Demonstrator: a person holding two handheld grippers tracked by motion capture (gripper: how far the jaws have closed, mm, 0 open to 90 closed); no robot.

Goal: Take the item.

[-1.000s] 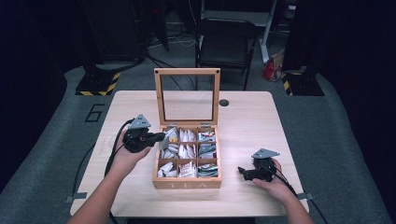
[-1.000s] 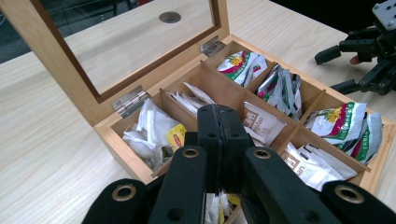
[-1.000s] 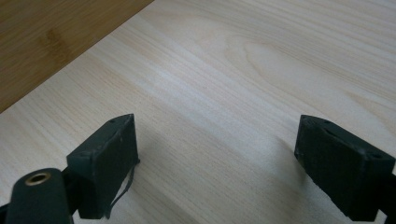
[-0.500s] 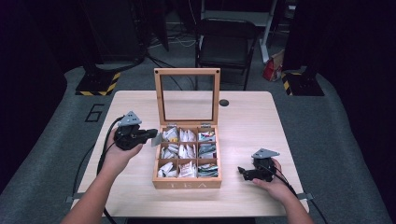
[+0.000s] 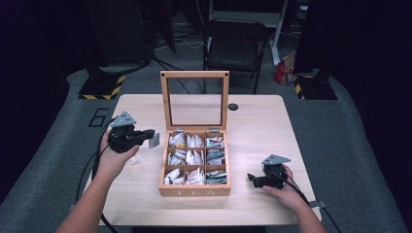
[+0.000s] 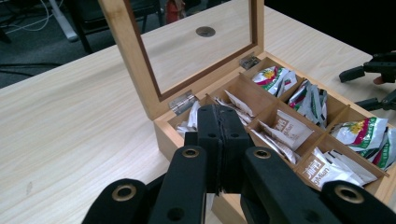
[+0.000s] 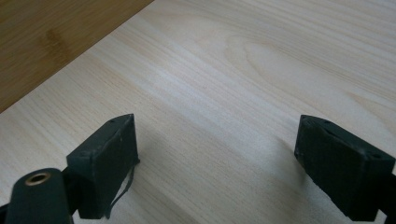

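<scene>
A square wooden tea box (image 5: 194, 187) with a glass-paned lid standing open sat mid-table, its nine compartments stuffed with crinkled foil and paper sachets. The table (image 5: 272, 126) was pale, smooth-grained wood. The left tongs (image 5: 151, 136) were pressed shut on a small grey tea bag (image 5: 154, 141), held above the table just left of the box's far-left corner. The right tongs (image 5: 252, 179) rested wide open and empty on the table, right of the box. Since a second earlier, the left tongs had drawn leftward, away from the box.

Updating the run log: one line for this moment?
left tool: shut on tea bag, left of tea box | right tool: open, resting on table
</scene>
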